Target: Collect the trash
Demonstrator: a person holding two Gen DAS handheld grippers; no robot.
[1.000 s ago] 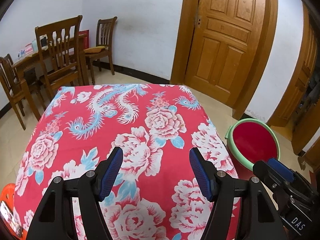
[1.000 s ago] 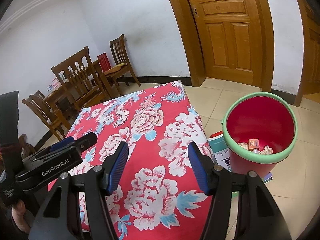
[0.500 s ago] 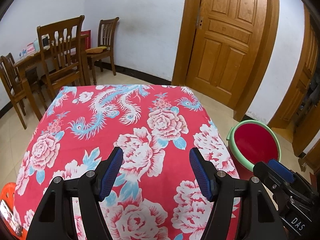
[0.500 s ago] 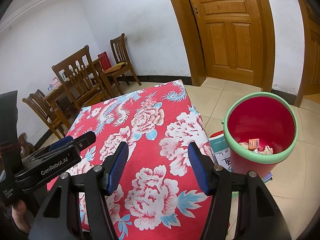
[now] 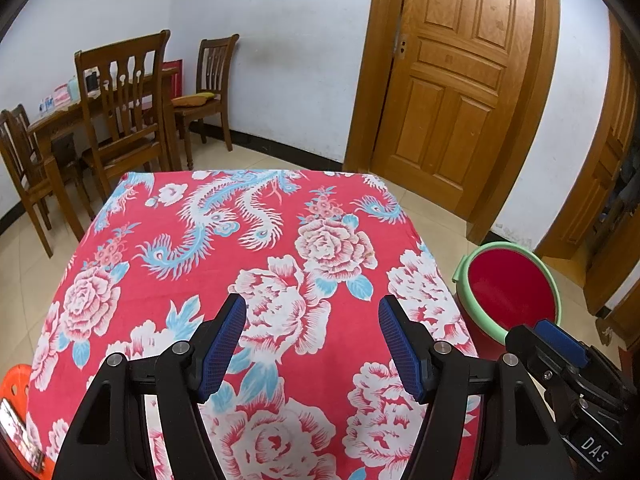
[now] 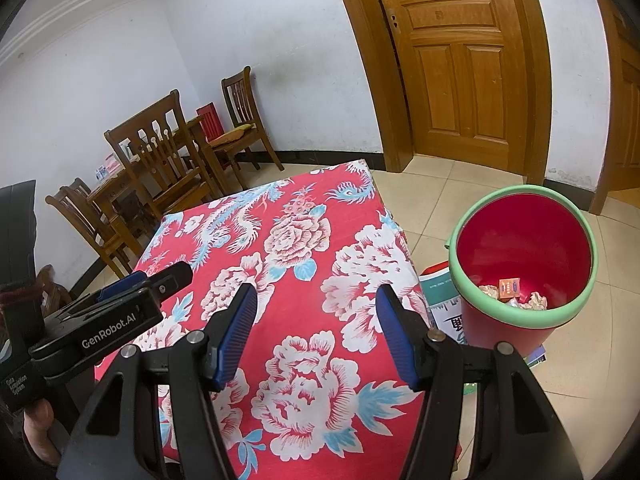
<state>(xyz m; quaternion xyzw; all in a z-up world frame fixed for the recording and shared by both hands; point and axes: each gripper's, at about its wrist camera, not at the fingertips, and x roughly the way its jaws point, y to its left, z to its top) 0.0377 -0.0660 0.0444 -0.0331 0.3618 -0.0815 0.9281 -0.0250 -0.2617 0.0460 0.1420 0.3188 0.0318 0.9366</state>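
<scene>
A red bin with a green rim (image 6: 524,264) stands on the floor right of the table; crumpled paper (image 6: 534,301) and a small orange box (image 6: 509,287) lie in its bottom. The bin (image 5: 510,292) also shows at the right of the left wrist view. The table carries a red floral cloth (image 5: 248,264) with no loose item on it. My left gripper (image 5: 312,320) hovers open over the cloth, nothing between its blue pads. My right gripper (image 6: 316,312) is open and empty too, above the table's right part. The left gripper (image 6: 140,292) appears at the right wrist view's left.
Wooden chairs (image 5: 120,108) and a dining table (image 5: 60,120) stand at the back left. A wooden door (image 5: 460,80) is behind the table. Papers or books (image 6: 444,300) lie on the floor under the bin. An orange stool (image 5: 16,384) sits at the lower left.
</scene>
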